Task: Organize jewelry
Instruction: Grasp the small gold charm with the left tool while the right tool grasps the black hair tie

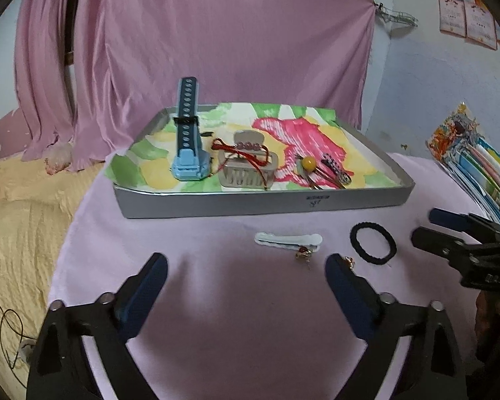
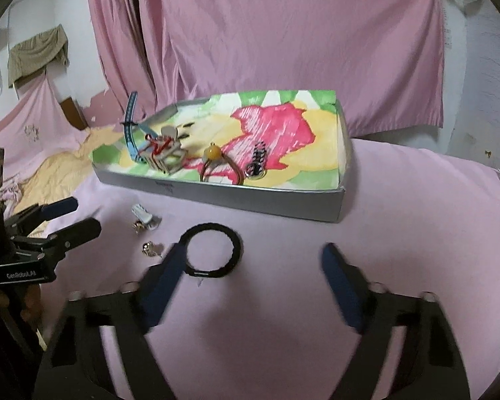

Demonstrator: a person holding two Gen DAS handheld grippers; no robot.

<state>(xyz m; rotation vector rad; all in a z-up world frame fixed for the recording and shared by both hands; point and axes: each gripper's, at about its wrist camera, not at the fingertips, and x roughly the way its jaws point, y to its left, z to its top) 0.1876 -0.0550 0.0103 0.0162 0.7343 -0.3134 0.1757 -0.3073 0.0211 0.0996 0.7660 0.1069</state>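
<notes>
Both grippers hovered with fingers spread wide and empty. The black elastic hair band point(image 2: 213, 250) lay on the pink-covered bench touching the right gripper point(image 2: 253, 260)'s left finger, the shallow grey tray point(image 2: 283, 205) beyond, likely awaiting it. The left gripper point(image 1: 246, 266) waited aside.

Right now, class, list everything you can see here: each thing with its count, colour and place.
tray: 1, grey, floral paper lining, back of the pink cloth
watch: 1, blue, tray left
claw clip: 1, beige, red cord across it, tray middle
bead pin: 1, yellow bead, tray right
hair tie: 1, black, cloth before the tray
hair clip: 1, white, cloth, left of the tie
earrings: 2, gold-toned, by the clip
left gripper: 1, black, open
right gripper: 1, black, open
</notes>
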